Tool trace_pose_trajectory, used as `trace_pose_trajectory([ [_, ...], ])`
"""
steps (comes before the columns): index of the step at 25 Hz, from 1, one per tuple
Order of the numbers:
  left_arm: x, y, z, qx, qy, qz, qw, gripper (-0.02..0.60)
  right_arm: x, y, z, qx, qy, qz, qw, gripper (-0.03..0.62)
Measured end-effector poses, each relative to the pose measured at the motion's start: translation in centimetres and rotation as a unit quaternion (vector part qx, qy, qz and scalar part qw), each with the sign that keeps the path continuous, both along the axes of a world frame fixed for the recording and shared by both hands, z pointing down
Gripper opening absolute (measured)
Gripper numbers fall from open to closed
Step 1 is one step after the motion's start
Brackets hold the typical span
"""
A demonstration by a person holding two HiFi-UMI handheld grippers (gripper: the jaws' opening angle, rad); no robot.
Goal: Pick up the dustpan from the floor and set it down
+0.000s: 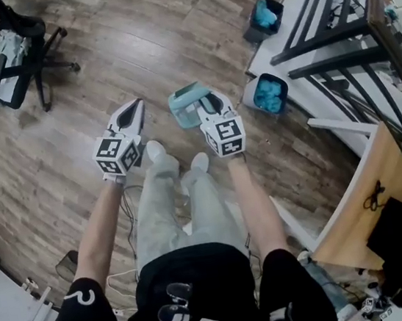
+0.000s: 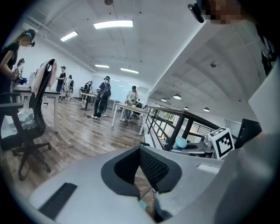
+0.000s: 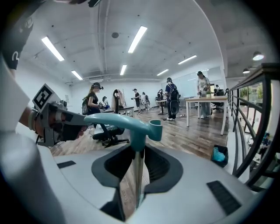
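Observation:
A teal dustpan (image 1: 185, 107) hangs at the tip of my right gripper (image 1: 209, 106), above the wooden floor in front of the person's feet. In the right gripper view its curved teal handle (image 3: 127, 124) tops a thin metal shaft that runs down between the jaws. My right gripper (image 3: 136, 175) is shut on that shaft. My left gripper (image 1: 135, 112) is level with it, a little to the left and apart from the dustpan. Its jaws meet at the tip, shut with nothing held (image 2: 142, 164).
A black office chair (image 1: 15, 49) stands at the far left. Two bins with blue contents (image 1: 262, 17) (image 1: 270, 94) sit to the right, beside a dark metal railing (image 1: 339, 33). A wooden board (image 1: 372, 191) leans at lower right. People and desks fill the far room.

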State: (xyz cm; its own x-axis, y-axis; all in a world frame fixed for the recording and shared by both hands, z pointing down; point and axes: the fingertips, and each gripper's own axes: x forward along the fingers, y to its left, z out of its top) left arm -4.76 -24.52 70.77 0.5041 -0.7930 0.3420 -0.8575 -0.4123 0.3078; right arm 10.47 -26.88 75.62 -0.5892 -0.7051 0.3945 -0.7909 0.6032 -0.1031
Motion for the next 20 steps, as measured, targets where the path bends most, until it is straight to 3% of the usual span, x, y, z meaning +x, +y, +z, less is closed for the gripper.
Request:
trace_pose_trajectory([
  [11, -4.9, -3.5, -15.6, 0.052, -0.001, -0.009, 0.9986, -0.003, -1.8, -3.8, -19.6, 0.059, -0.004, 0.028, 0.998, 0.081],
  [20, -7.6, -6.4, -23.1, 0.086, 0.011, -0.013, 0.9961, -0.003, -1.0, -6.8, -29.0, 0.116, 0.004, 0.064, 0.991, 0.083],
])
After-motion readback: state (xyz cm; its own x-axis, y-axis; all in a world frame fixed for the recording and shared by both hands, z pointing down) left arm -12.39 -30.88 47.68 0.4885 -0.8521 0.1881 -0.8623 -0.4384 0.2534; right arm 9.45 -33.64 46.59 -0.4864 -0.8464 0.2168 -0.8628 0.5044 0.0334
